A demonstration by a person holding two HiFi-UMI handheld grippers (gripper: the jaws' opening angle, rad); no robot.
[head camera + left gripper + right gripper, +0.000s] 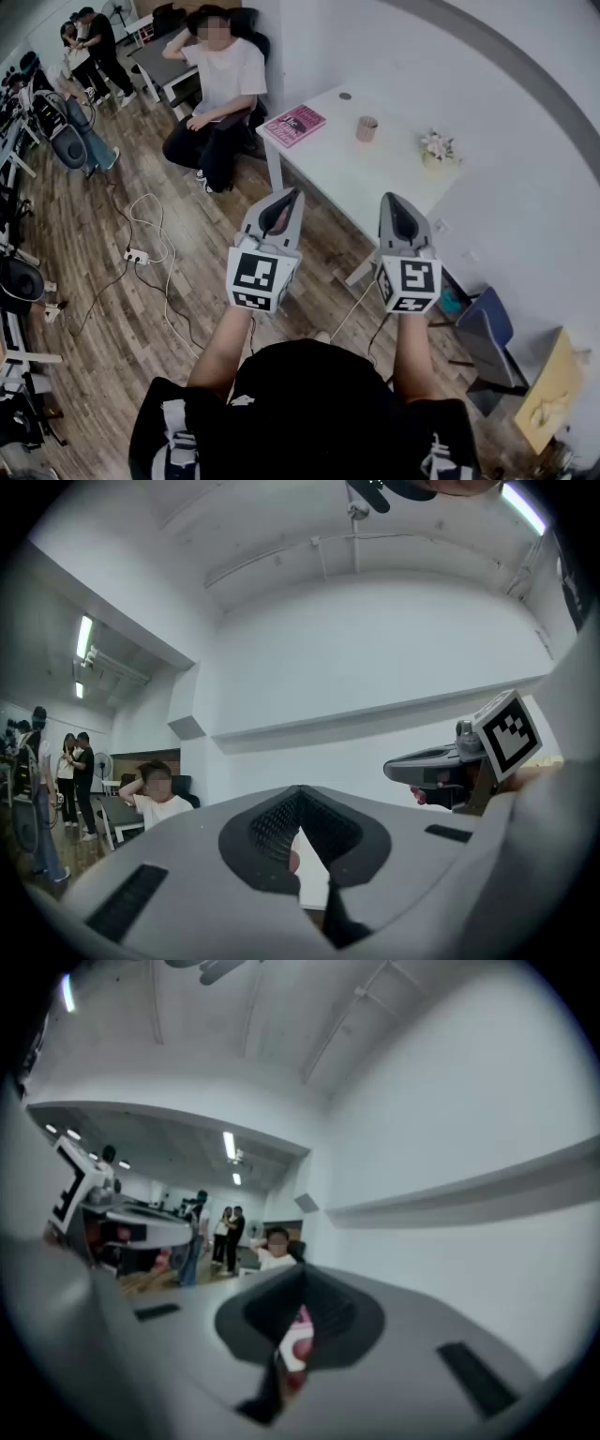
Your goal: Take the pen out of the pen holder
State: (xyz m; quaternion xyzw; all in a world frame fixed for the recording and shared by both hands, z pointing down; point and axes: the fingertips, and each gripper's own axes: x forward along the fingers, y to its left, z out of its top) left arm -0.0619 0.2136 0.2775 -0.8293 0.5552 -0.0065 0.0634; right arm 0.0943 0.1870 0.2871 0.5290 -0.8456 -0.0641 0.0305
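A small pinkish cup, the pen holder (367,128), stands on the white table (375,183) ahead of me; I cannot make out a pen in it. Both grippers are held up side by side, well short of the table and apart from the holder. The left gripper (284,199) has its jaws together with nothing between them, and so does the right gripper (394,201). In the left gripper view the left gripper (300,794) points at the white wall, with the right gripper (450,761) beside it. In the right gripper view the right gripper (302,1274) is closed too.
A pink book (295,125) lies at the table's near-left corner and a small pot of flowers (435,150) stands to the right. A person (220,84) sits left of the table. Cables and a power strip (139,255) lie on the wooden floor. A blue chair (487,328) is at right.
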